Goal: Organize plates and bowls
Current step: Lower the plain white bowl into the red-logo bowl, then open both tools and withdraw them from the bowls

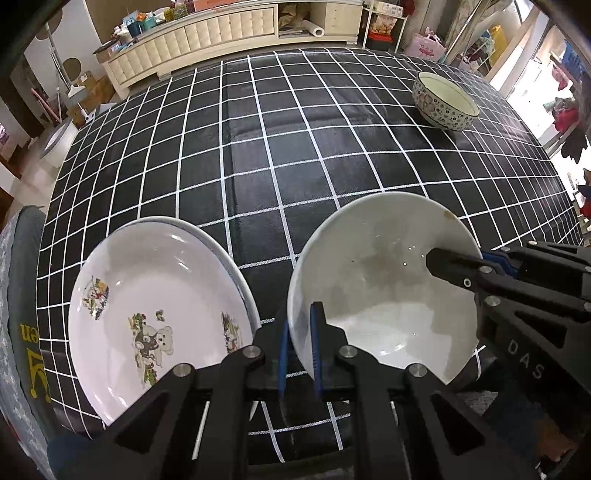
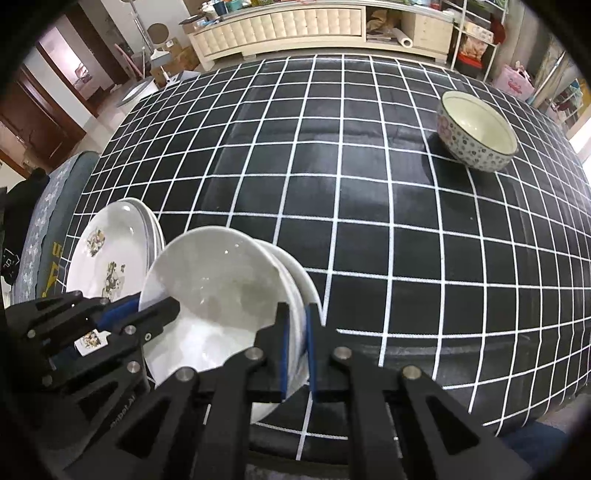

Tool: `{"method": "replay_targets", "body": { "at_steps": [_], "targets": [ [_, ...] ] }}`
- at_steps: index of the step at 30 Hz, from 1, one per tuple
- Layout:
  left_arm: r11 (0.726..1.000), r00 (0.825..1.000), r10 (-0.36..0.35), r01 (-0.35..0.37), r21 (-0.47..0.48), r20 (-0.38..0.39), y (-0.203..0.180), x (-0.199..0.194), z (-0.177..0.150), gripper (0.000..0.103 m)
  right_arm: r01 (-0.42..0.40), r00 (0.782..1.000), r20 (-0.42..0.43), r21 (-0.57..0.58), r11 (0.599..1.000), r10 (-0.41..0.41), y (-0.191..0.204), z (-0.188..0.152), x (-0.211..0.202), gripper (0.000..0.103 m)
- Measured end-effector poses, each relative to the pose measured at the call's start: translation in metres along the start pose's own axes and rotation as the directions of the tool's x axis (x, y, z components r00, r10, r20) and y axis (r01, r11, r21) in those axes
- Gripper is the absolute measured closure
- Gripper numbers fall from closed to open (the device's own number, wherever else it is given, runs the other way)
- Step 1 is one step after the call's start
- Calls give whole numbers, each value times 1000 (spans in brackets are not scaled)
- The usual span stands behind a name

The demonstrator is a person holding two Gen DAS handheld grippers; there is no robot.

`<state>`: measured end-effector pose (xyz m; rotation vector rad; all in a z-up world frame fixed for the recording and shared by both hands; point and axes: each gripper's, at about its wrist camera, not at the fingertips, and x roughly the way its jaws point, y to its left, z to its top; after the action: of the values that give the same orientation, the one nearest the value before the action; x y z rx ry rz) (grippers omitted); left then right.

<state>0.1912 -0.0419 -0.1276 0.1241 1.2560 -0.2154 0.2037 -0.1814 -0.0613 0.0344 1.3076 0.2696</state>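
Left wrist view looks over a table spread with a black cloth gridded in white lines (image 1: 280, 155), with a long cream cabinet (image 1: 229, 27) beyond its far edge. Near the front edge on the left rests a stack of shallow white plates, the top one printed with small cartoon figures (image 1: 155, 314). Just beside it to the right, a plain white glazed bowl (image 1: 384, 291) is tilted, with more white bowls nested beneath it in the right wrist view. The left gripper (image 1: 300, 345) pinches its left rim between blue pads; the right gripper (image 2: 297, 349) clamps the opposite rim. Far right stands a small floral-patterned bowl (image 1: 445, 101), well apart.
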Motion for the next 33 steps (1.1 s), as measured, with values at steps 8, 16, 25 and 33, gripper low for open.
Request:
{"method": "replay_targets", "body": {
  "at_steps": [8,16,25,33],
  "targets": [
    [1000,1000,-2,2,2,16,4,-9,4,94,11,999,-41,-23,1000,-12,3,4,1,91],
    [1000,999,3,-3,6,36,6,-16,10,94,84,996,-8,-50,995,-85,4,4,-11,46],
    [1000,999,-13,13,6,32,0,-16,17,94,80,996,33,-50,996,-78,-12,14,-28,43],
    [999,997,-3,0,38,83,-13,-41,44,93,65,994,83,2,998,-65,-37,31,-48,40]
  ]
}}
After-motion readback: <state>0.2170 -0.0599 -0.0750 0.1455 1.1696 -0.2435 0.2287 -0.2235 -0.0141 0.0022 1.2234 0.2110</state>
